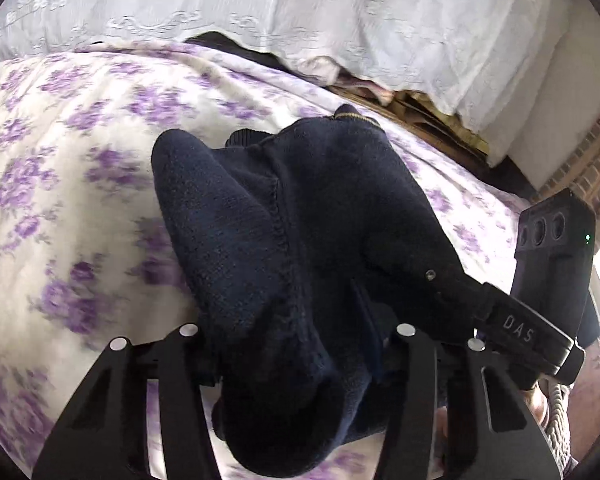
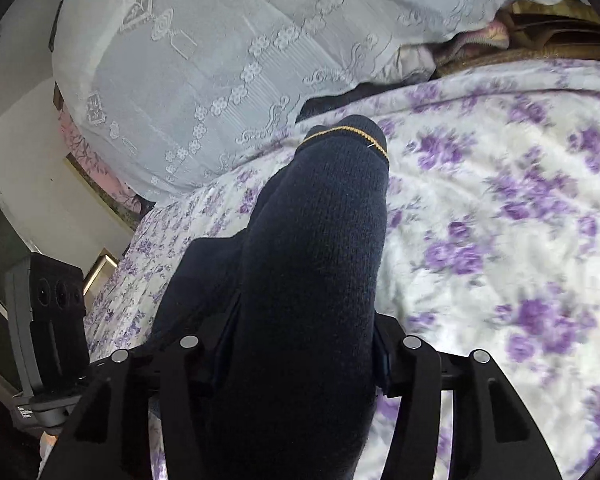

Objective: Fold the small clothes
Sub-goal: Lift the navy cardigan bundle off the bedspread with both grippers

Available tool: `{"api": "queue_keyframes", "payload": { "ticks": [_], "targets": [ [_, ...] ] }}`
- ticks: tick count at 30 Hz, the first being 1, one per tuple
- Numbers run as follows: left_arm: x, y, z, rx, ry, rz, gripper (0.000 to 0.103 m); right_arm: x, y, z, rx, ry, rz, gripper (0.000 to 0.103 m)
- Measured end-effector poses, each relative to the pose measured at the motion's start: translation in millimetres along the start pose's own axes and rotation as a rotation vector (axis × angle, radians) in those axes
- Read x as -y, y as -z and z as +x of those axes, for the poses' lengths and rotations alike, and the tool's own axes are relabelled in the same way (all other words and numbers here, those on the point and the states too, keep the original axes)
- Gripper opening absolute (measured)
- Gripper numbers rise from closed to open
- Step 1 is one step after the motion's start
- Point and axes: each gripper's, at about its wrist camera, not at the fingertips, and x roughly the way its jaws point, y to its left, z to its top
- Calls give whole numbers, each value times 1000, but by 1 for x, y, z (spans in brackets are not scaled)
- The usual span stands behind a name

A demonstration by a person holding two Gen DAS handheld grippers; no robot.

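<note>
Navy knit garment [image 1: 300, 240], trimmed with a thin yellow line at one edge, is bunched up directly between the fingers of both tools and stretches forward from them over the bed's purple-flowered cover [image 1: 60, 160]. The left hand-held gripper [image 1: 296, 332] stands about half spread, its jaws pinching a thick fold of the knit that spills out in front and below. The right hand-held gripper [image 2: 300, 344] is likewise half spread and clamps another thick roll of the same garment, whose yellow-trimmed end lies ahead of its tips. Beyond both, a white lace cloth [image 2: 220, 40] covers the pillows.
</note>
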Motion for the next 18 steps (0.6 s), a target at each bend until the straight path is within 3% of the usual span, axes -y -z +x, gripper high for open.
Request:
{"api": "queue_keyframes", "payload": {
  "ticks": [6,18],
  "targets": [
    [62,10,9,-8,58,92,47,24,4,-70,56,67,-10,55],
    [270,40,18,-48,274,352,47,87,22,-284,248,310,30,55]
  ]
}}
